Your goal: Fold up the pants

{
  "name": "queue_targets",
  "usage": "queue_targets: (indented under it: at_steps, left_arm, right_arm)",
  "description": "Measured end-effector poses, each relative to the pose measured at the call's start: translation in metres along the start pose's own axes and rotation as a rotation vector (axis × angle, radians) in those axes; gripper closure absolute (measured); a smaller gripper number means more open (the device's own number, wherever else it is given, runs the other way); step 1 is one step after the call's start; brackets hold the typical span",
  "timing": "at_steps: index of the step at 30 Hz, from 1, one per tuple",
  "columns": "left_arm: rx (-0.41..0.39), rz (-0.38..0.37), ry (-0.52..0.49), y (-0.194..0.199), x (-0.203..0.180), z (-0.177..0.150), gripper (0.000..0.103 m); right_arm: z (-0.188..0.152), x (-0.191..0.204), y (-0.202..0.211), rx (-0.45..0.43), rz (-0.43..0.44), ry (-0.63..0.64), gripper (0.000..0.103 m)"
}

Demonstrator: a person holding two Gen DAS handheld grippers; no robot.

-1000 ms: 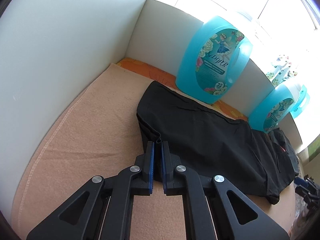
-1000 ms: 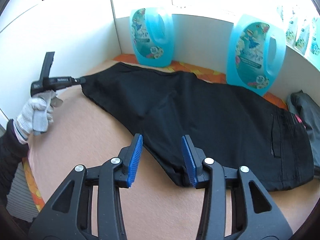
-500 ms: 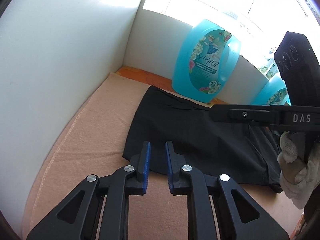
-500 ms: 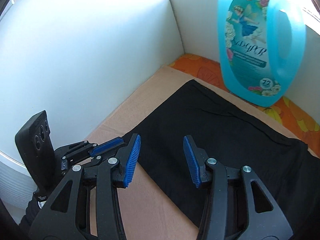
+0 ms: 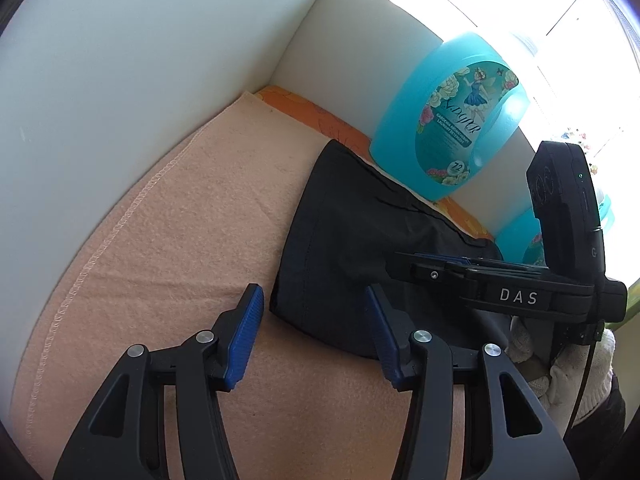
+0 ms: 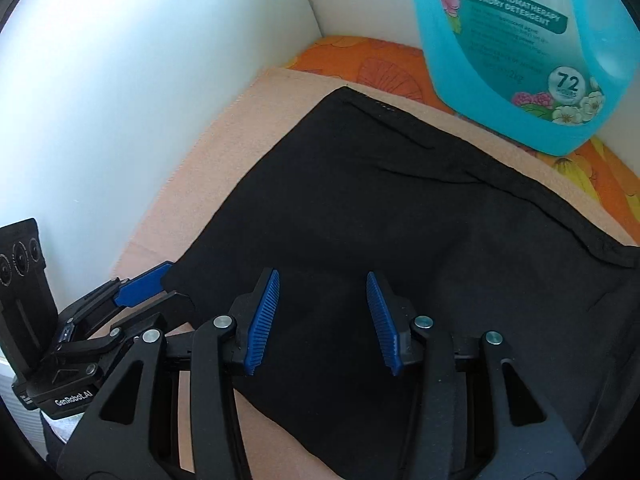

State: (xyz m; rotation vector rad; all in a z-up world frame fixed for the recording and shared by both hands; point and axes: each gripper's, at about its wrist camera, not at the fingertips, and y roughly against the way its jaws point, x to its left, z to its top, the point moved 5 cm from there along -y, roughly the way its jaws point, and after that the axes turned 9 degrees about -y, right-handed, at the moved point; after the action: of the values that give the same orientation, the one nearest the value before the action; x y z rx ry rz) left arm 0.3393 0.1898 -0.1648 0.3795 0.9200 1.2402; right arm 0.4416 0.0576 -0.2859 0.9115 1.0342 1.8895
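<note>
Pants lie folded lengthwise on peach towel; cross folds remain. Left gripper is opening, empty, at the hem corner; right gripper hovers half open, empty.

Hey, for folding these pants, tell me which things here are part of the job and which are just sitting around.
Part of the job:
- black fabric pants, lying flat on the peach towel
- left gripper, jaws opening, nothing pinched between them
- right gripper, open above the pants

Just sitting around:
- turquoise plastic detergent bottle standing by the white wall
- orange floral cloth under the towel
</note>
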Motion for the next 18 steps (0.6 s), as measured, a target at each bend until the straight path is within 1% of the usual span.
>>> queue_targets:
  at_steps: [1, 2, 3, 4, 5, 6, 7, 10, 14, 17, 18]
  left_arm:
    - [0.006, 0.009, -0.027, 0.0, -0.003, 0.001, 0.07]
    - [0.0, 0.031, -0.061, 0.0, -0.009, 0.002, 0.078]
    - [-0.009, 0.035, -0.089, 0.001, -0.012, 0.004, 0.09]
    - [-0.019, 0.024, -0.108, 0.002, -0.016, 0.005, 0.094]
    - [-0.028, 0.014, -0.121, 0.005, -0.019, 0.006, 0.094]
    - [-0.038, 0.007, -0.133, 0.006, -0.022, 0.006, 0.096]
    - [-0.041, 0.001, -0.146, 0.006, -0.025, 0.006, 0.096]
    - [-0.044, -0.007, -0.179, 0.005, -0.031, 0.004, 0.096]
    - [-0.039, -0.001, -0.2, 0.003, -0.035, 0.003, 0.096]
    - [-0.03, -0.002, -0.194, -0.001, -0.035, 0.004, 0.096]
    - [-0.028, -0.004, -0.195, -0.001, -0.035, 0.004, 0.096]
  right_arm:
    - [0.002, -0.003, 0.002, -0.001, 0.002, -0.012, 0.056]
    - [0.005, -0.004, 0.006, -0.005, 0.014, -0.025, 0.056]
    - [0.008, -0.004, 0.011, -0.014, 0.032, -0.035, 0.054]
    - [0.014, -0.003, 0.015, -0.024, 0.051, -0.041, 0.053]
    - [0.019, 0.0, 0.018, -0.032, 0.068, -0.043, 0.051]
    - [0.023, 0.005, 0.021, -0.037, 0.08, -0.041, 0.046]
    - [0.029, 0.012, 0.021, -0.04, 0.089, -0.038, 0.044]
    - [0.041, 0.031, 0.014, -0.023, 0.094, -0.014, 0.043]
    - [0.053, 0.054, -0.01, 0.028, 0.104, -0.002, 0.043]
    - [0.049, 0.068, -0.026, 0.051, 0.095, 0.023, 0.043]
    - [0.048, 0.068, -0.032, 0.066, 0.079, 0.03, 0.043]
